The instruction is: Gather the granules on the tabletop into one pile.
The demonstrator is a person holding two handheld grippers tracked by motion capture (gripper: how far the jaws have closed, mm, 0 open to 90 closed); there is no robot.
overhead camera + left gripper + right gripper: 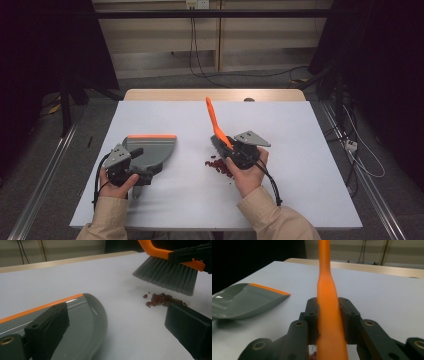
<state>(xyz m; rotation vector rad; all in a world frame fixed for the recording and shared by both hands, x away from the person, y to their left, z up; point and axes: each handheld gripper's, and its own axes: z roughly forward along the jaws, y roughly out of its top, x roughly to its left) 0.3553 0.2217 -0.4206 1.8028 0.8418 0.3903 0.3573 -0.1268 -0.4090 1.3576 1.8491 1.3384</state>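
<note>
Counter (165, 200) from the high view: the right tongs (231, 146) are clamped on an orange brush (216, 122), its handle slanting up and away, just beside a small heap of red beans (219, 165). The left tongs (136, 152) lie over a grey dustpan (155, 147) with an orange lip.

Left gripper view: jaws stand apart, one over the dustpan (87, 322); grey bristles (166, 276) hover just above the beans (162, 299).

Right gripper view: both pads (312, 315) press the brush handle (328, 302); the dustpan (244, 302) lies apart at left.
</note>
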